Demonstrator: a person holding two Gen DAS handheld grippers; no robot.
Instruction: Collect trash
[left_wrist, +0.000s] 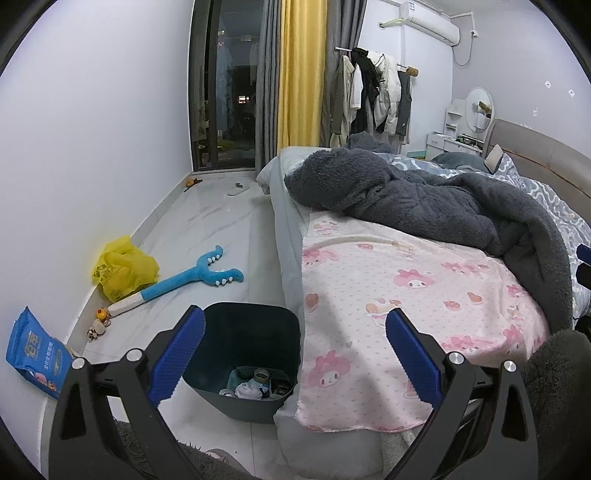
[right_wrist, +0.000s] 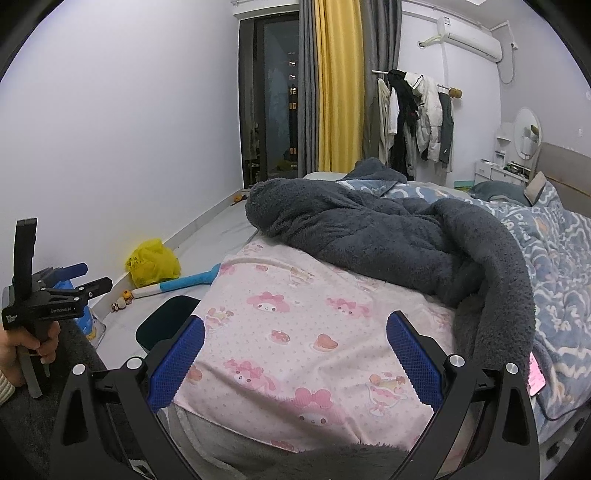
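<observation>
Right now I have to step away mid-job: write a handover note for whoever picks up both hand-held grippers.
Left hand-held gripper: open, empty, above the dark bin.
Right hand-held gripper: open, empty, over the pink blanket.
Bin stands on the floor beside the bed and already holds some trash.
Possibly left, all by the wall: yellow plastic bag and blue packet. Whether the blue toy counts is unclear.

Small white lettering reading "GenRobot.AI" stands on the black body of the hand-held left gripper (right_wrist: 96, 277); other print is illegible.
</observation>
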